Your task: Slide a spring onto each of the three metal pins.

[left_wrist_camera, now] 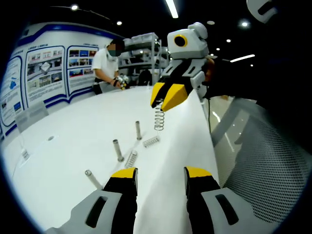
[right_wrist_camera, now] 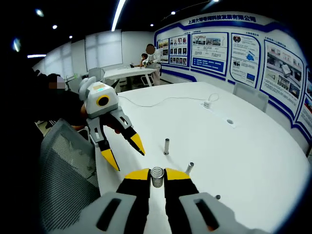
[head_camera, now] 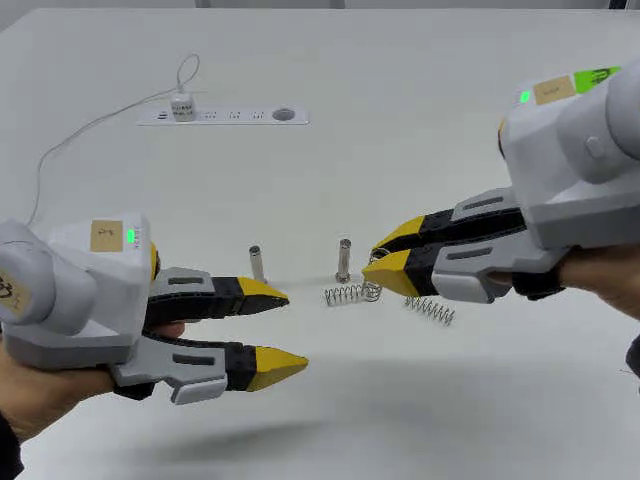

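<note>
All three pins bare, none done. Right tool grips first spring; two more springs lie on table near middle pin. Left tool wide, empty.

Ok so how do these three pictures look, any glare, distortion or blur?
Head view: soft light, a faint shadow on the table under the left gripper. Left gripper view: fisheye bends the table edge, ceiling lights flare, the right gripper and its spring are crisp. Right gripper view: walls curve, a bright strip light glares overhead.

Upright pins and loose springs mid-table, open tabletop beyond
</note>
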